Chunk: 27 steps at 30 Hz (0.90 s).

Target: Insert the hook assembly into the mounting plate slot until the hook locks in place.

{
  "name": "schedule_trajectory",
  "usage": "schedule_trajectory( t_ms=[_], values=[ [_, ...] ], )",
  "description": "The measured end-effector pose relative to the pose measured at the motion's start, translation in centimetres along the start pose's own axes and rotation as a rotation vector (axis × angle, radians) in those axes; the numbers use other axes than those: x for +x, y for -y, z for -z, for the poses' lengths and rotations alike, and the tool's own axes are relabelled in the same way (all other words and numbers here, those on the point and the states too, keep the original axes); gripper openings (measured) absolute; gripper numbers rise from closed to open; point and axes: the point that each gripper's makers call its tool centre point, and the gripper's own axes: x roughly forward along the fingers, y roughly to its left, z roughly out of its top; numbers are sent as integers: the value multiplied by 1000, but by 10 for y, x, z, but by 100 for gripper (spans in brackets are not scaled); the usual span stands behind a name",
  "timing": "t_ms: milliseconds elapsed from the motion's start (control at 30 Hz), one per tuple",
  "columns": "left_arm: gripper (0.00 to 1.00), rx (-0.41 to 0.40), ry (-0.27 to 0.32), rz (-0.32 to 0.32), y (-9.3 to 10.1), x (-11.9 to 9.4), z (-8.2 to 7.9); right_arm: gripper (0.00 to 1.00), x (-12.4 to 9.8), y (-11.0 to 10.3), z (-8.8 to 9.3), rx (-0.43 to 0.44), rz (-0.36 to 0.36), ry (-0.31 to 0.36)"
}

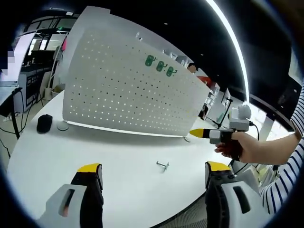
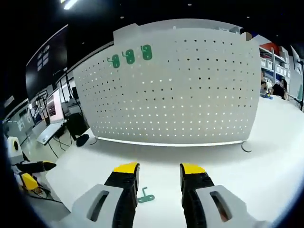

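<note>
Low over the table [image 1: 118,156], both hand-held grippers, left [image 1: 153,175] and right [image 2: 157,176], hover wide-jawed facing the pegboard [image 2: 180,90].

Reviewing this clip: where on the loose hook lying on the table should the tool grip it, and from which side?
Probably by the straight shank of the hook, from above: it lies flat on the white table, apart from the pegboard.

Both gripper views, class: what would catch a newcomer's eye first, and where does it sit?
A big white pegboard stands upright on the white table, with three green hooks already hanging near its top edge. A loose green hook lies flat on the table between the right gripper's open jaws, in the right gripper view. In the left gripper view, a small metal hook lies ahead of the open left gripper.
</note>
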Motion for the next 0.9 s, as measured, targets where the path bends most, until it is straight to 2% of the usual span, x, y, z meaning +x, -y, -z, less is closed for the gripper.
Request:
schedule_trajectory(
  t_ms=[167,267,400,533,567,633,700,833,900],
  values=[
    [92,-15,-26,2,-1,0,5,32,-5,-5,15,13,-14,-31],
    [91,-15,-35,0,-1,0,6,31,-6,-9,28,-4,-23,-86],
    [91,-8,-38,-16,-3,-1,7,31,-7,-14,36,-16,-45,-113],
    [90,3,-62,-32,-7,0,11,30,-9,-25,47,-36,-103,-140],
    [90,9,-63,-35,-7,0,11,30,-11,-27,53,-68,-115,-167],
    [92,30,-91,-40,-7,2,17,29,-12,-29,56,-111,-122,-175],
    [91,71,-113,-46,-7,2,20,29,-12,-32,62,-112,-134,-191],
    [92,80,-163,-42,-6,5,30,29,-14,-36,70,-134,-164,-215],
    [92,88,-198,-46,-7,6,36,29,-15,-39,77,-172,-178,-232]
  ],
)
